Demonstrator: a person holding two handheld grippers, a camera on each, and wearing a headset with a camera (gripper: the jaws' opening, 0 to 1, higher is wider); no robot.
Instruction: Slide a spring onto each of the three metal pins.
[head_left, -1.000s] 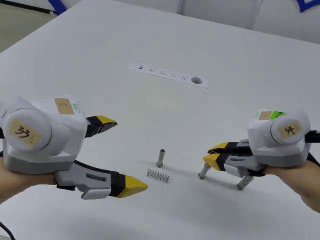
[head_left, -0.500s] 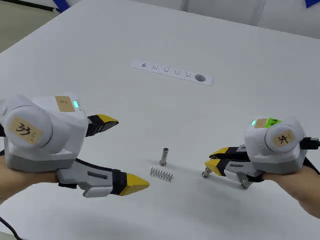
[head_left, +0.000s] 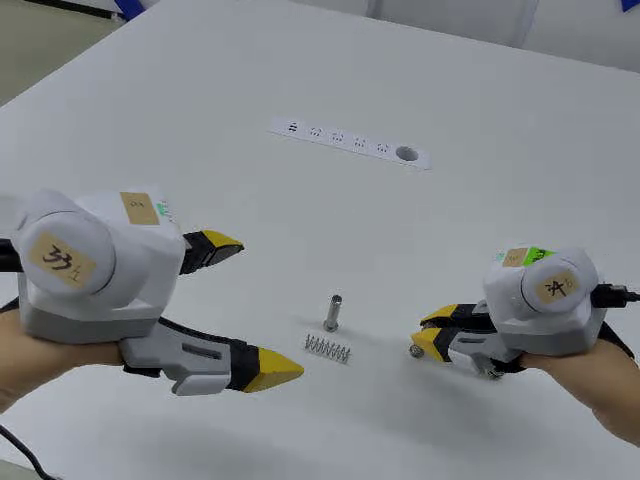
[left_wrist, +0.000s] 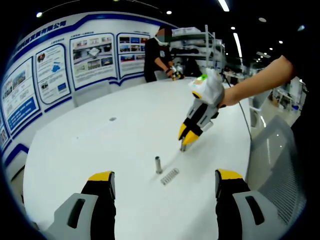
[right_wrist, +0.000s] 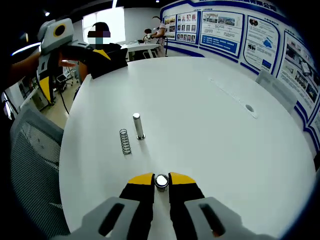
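A bare metal pin (head_left: 332, 312) (left_wrist: 158, 164) (right_wrist: 137, 125) stands upright mid-table. Just in front of it a loose spring (head_left: 327, 348) (left_wrist: 169, 176) (right_wrist: 124, 141) lies flat. My right gripper (head_left: 428, 330) (right_wrist: 161, 184) is low over the table to the right, shut on a second pin (head_left: 415, 351) (right_wrist: 161, 181) whose round head shows between the yellow tips. The left gripper view shows the right gripper (left_wrist: 189, 135) with that pin (left_wrist: 183, 147) touching the table. My left gripper (head_left: 255, 308) (left_wrist: 164, 177) hangs wide open left of the spring, holding nothing.
A white power strip (head_left: 350, 143) (right_wrist: 230, 92) lies farther back on the white table (head_left: 450, 230). Mesh chairs (right_wrist: 30, 165) (left_wrist: 285, 165) stand at the table's edge. People stand in the background beyond the table.
My right gripper has sunk lower toward the table with its pin and now covers the spring-wrapped pin that lay beside it. The left gripper has stayed open and nearly still.
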